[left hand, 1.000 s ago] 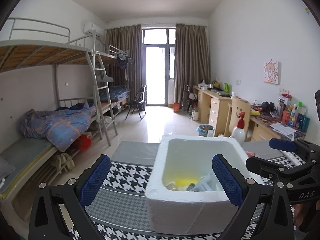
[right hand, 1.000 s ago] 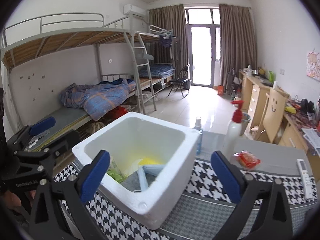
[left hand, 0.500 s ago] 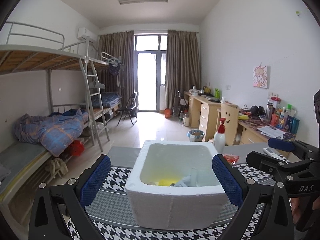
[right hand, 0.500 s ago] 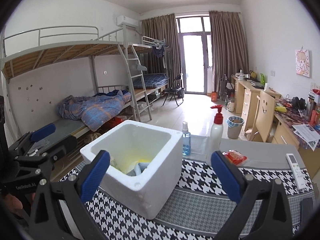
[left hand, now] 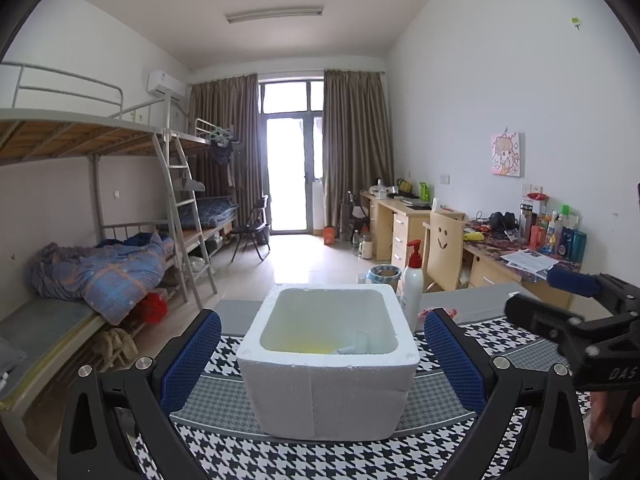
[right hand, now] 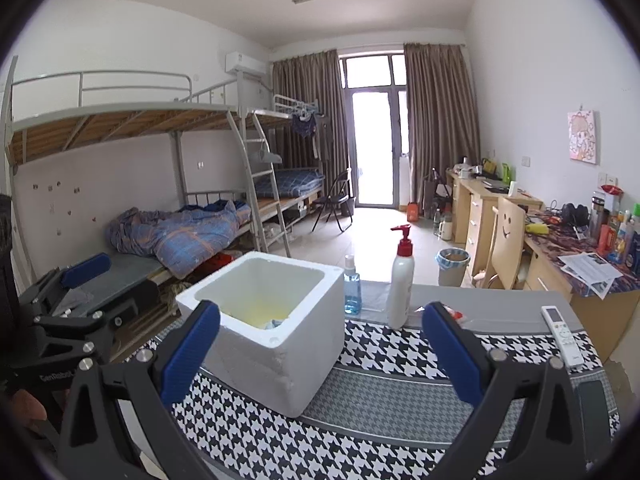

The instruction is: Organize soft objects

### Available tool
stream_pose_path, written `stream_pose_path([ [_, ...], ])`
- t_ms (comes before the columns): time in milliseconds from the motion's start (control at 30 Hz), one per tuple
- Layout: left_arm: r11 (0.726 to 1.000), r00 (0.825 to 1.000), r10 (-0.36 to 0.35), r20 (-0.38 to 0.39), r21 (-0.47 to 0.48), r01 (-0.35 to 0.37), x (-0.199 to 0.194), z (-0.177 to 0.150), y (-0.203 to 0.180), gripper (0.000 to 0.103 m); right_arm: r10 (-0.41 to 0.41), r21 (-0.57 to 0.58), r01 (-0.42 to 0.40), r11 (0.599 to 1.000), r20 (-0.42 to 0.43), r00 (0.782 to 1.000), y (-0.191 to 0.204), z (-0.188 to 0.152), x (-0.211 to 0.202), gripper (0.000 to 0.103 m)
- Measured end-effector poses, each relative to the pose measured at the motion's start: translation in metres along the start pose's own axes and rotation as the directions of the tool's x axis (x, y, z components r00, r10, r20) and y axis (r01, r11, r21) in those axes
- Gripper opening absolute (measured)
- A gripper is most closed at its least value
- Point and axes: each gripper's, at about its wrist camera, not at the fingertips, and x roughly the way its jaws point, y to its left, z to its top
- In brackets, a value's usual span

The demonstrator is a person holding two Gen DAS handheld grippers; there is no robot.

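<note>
Since a second ago both tongs have been drawn back and lifted, so the white foam box [left hand: 328, 364] is seen smaller and less of its inside is shown. The left tongs [left hand: 322, 364] are held spread wide and empty, with the box framed between their blue pads [left hand: 192, 360]. The right tongs [right hand: 320, 354] are likewise spread and empty, the box lying ahead toward their left finger. Soft items [left hand: 320, 346] rest at the bottom of the box, only yellow and pale patches being made out. A blue spray bottle [right hand: 352, 290] and a white remote [right hand: 562, 334] are shown only in the right view; the pump bottle [right hand: 401, 280] appears in both, beyond the box on the houndstooth cloth [right hand: 384, 420].
</note>
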Motion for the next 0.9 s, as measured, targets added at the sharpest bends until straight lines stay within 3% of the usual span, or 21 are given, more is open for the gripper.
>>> stream_pose_path([
  [333, 1.000, 0.999, -0.001, 0.042, -0.003, 0.001, -0.020, -0.005, -0.006, 0.102, -0.027, -0.010, 0.027, 1.000, 0.025, 0.999, 0.001, -0.015, -0.024, 0.102],
  [900, 1.000, 0.998, -0.013, 0.063, -0.005, 0.013, -0.036, -0.020, -0.014, 0.102, -0.004, -0.002, 0.004, 1.000, 0.084, 0.997, 0.000, -0.038, -0.045, 0.102],
])
